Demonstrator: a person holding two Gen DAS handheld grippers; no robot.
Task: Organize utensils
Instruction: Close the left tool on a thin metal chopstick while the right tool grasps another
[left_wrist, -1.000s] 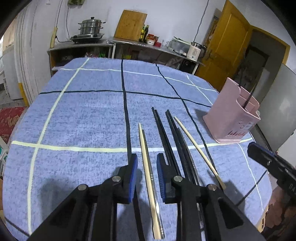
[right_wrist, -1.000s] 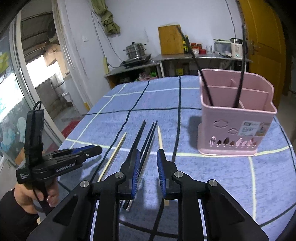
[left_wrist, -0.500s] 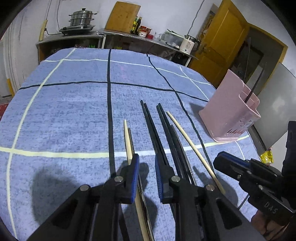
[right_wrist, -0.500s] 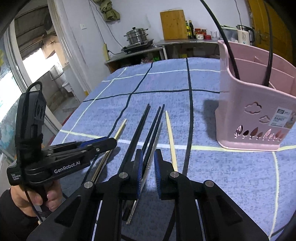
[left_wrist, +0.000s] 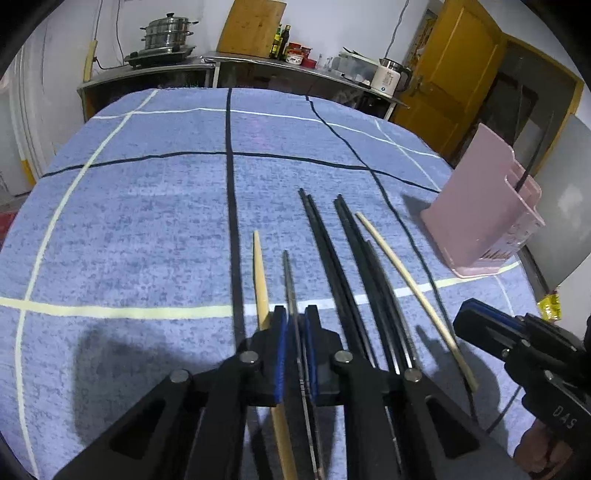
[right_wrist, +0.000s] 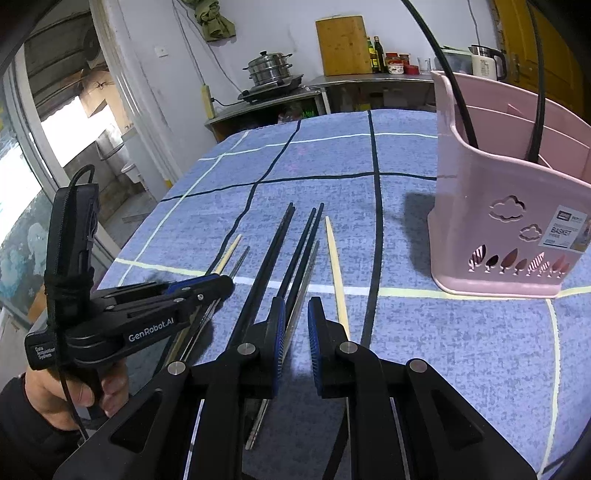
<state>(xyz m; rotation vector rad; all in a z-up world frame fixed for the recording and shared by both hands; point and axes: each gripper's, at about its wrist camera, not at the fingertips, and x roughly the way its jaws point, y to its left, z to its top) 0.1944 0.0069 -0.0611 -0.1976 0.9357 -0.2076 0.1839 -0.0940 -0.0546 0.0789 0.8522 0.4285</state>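
the surface (left_wrist: 147, 229), under a blue checked cloth, is carrying a row of loose chopsticks with the pink utensil basket (right_wrist: 509, 236) standing on its right side. two black chopsticks are already leaning inside the basket, their tops cut off by the frame. compared with a second ago, both claws are sitting lower and closer over the row. the left claw (left_wrist: 295, 332) has just been closing and is now pinching the thin metal chopstick (left_wrist: 288, 273), which earlier lay untouched between wider blue pads. a pale bamboo chopstick (left_wrist: 260, 273) is lying just left of it, its near end hidden under the claw. the right claw (right_wrist: 295, 325) is standing slightly spread, nothing between its pads, hovering between the black chopsticks (right_wrist: 280, 251) and another bamboo chopstick (right_wrist: 334, 258). whether its left pad is touching the black sticks is hard to make out.
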